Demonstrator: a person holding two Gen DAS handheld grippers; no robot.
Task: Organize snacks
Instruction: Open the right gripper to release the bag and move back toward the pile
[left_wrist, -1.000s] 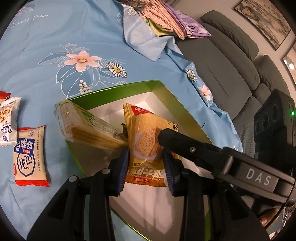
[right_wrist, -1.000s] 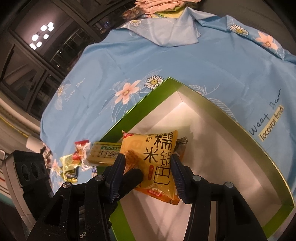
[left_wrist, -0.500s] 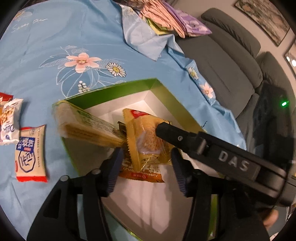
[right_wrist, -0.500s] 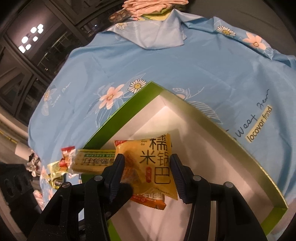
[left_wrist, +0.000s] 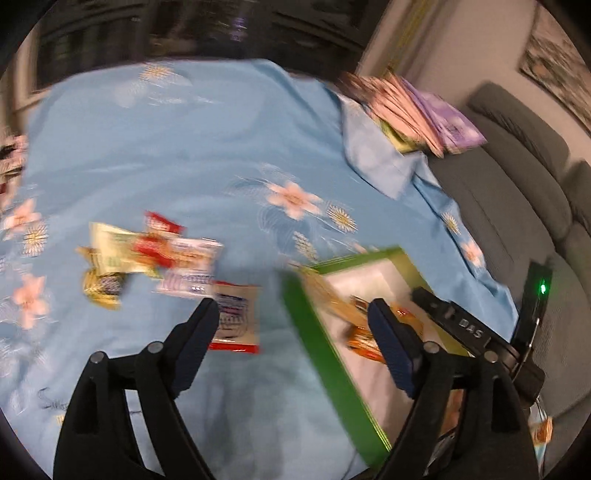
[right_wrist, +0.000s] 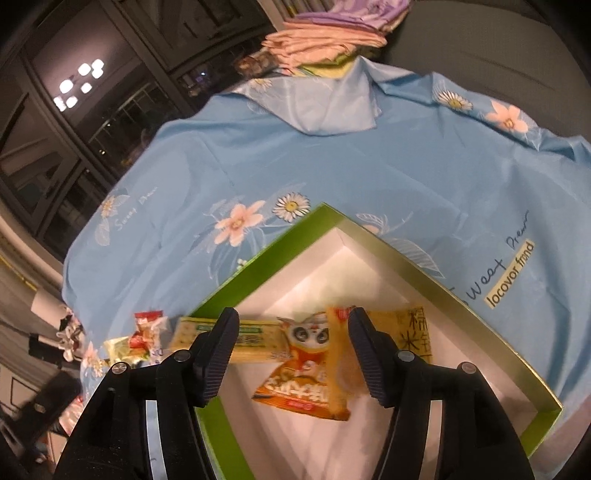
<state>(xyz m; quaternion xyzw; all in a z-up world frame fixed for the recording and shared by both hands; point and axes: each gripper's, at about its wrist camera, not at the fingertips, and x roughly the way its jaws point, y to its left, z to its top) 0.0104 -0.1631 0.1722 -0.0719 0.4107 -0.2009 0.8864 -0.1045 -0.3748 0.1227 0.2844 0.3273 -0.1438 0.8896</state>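
A green box (right_wrist: 266, 258) with a white inside sits on the blue flowered cloth (right_wrist: 332, 147). In it lie a long yellow cracker pack (right_wrist: 251, 338), an orange packet with a cartoon animal (right_wrist: 303, 376) and a yellow rice-cracker packet (right_wrist: 410, 332). My right gripper (right_wrist: 291, 332) hangs over them with its jaws opening; the pads press on nothing. My left gripper (left_wrist: 291, 314) is opening wide and empty, above the cloth by the box's left rim (left_wrist: 306, 332). A white and red packet (left_wrist: 236, 317) lies by its left finger. Loose snacks (left_wrist: 147, 251) are heaped further left.
Folded cloths (left_wrist: 406, 107) are stacked at the table's far end. A grey sofa (left_wrist: 517, 184) runs along the right side. The right gripper's black body (left_wrist: 458, 326) reaches over the box. The left wrist view is blurred by motion.
My left gripper let go of the cracker pack, spread its jaws, and pulled back up and left toward the loose snacks. My right gripper released the yellow packet into the box and widened.
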